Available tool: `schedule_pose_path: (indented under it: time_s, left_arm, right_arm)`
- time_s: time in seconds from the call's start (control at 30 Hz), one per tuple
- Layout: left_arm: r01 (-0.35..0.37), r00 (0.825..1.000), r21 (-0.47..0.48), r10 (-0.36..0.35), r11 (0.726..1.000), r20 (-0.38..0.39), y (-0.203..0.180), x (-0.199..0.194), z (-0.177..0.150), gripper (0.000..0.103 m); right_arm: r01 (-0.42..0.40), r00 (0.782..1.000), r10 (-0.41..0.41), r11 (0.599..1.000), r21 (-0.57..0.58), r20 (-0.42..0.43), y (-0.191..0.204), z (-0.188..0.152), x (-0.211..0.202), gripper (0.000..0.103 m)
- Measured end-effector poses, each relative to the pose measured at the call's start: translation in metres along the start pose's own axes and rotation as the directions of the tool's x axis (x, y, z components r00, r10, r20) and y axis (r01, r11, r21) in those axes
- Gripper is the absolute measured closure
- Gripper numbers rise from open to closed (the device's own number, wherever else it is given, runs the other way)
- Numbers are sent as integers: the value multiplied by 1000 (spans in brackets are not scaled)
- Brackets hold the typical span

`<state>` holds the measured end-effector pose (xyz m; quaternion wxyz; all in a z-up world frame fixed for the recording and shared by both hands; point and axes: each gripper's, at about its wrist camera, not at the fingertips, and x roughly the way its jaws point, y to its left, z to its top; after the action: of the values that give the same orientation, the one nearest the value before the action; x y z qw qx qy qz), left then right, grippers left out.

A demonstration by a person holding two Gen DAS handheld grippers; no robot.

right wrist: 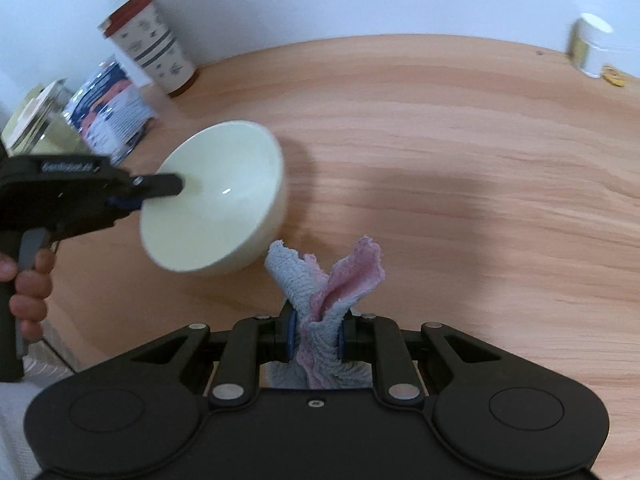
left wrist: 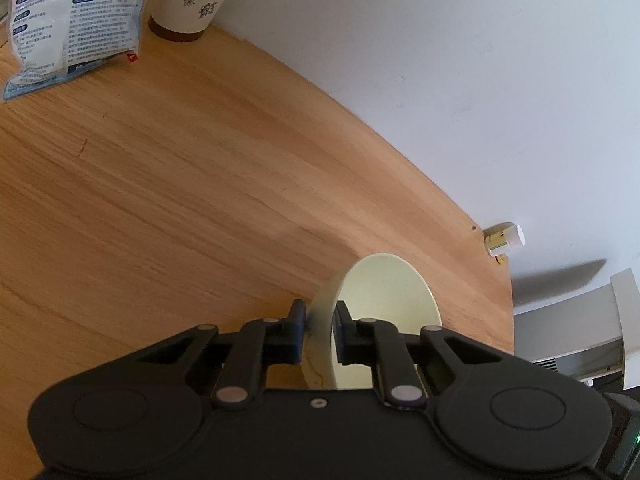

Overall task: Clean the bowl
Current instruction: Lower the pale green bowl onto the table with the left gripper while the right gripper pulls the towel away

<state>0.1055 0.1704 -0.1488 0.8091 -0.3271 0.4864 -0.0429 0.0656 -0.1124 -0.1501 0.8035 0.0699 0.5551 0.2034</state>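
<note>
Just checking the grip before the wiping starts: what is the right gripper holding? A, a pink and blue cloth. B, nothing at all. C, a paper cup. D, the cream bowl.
A: in the right wrist view the right gripper is pinched shut on the pink and blue cloth, while the cream bowl is clamped by its rim in the left gripper.
</note>
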Motion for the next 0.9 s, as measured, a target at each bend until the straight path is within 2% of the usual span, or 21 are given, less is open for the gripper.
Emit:
schedule_pose_path:
  time_s: [0.4,0.5,0.57,0.63,0.7,0.8,0.9]
  left_arm:
    - [-18,1000,52,19,998,-14,-7,3,1,91]
    - [-21,999,81,23,996,-25,-10,4,3,90]
    - [-26,999,113,31,993,-41,-13,6,4,86]
    - [-36,997,148,45,988,-55,-16,9,5,78]
    - [-46,996,189,60,981,-67,-19,11,6,67]
    - [-46,994,276,72,960,-86,-28,15,8,59]
    - [-46,991,331,85,942,-102,-32,18,9,56]
  right_arm:
    - [50,998,-52,998,43,35,-17,8,3,83]
    - [62,997,-63,998,26,43,-15,8,5,79]
    - [80,996,-80,997,-12,41,-13,8,5,72]
    - [119,992,-115,990,-75,55,-8,7,2,52]
    - [160,986,-151,972,-169,65,-3,5,-2,46]
    - [187,982,-168,930,-317,84,6,1,-14,28]
    - [167,986,-156,863,-477,64,17,-4,-27,18]
